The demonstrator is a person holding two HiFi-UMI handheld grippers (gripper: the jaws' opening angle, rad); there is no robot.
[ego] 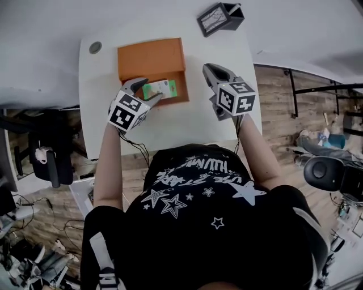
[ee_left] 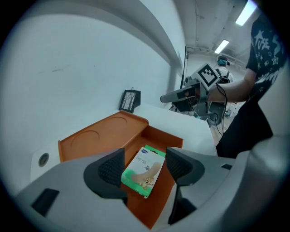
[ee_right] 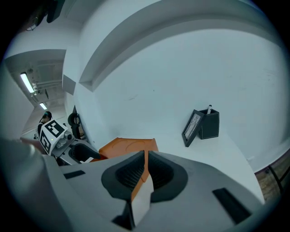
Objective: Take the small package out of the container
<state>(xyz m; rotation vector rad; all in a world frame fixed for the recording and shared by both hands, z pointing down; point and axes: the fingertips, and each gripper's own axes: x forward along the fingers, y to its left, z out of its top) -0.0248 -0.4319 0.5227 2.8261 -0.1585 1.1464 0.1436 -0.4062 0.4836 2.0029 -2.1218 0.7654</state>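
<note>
An orange container [ego: 150,59] lies on the white table [ego: 187,122], its flat lid part toward the wall and an open tray part toward me. A small green and white package [ego: 161,89] lies in that tray part. My left gripper [ego: 148,90] hovers over it, open. In the left gripper view the package [ee_left: 144,171] sits between the two dark pads [ee_left: 111,170], and neither pad presses on it. My right gripper [ego: 209,71] is held to the right of the container, above bare table, its jaws shut with nothing in them [ee_right: 146,170].
A black desk holder with a small framed card [ego: 220,17] stands at the table's far right corner. A round grey cable port [ego: 95,47] sits at the far left. The table's right edge drops to wooden floor; a chair and cables lie at the left.
</note>
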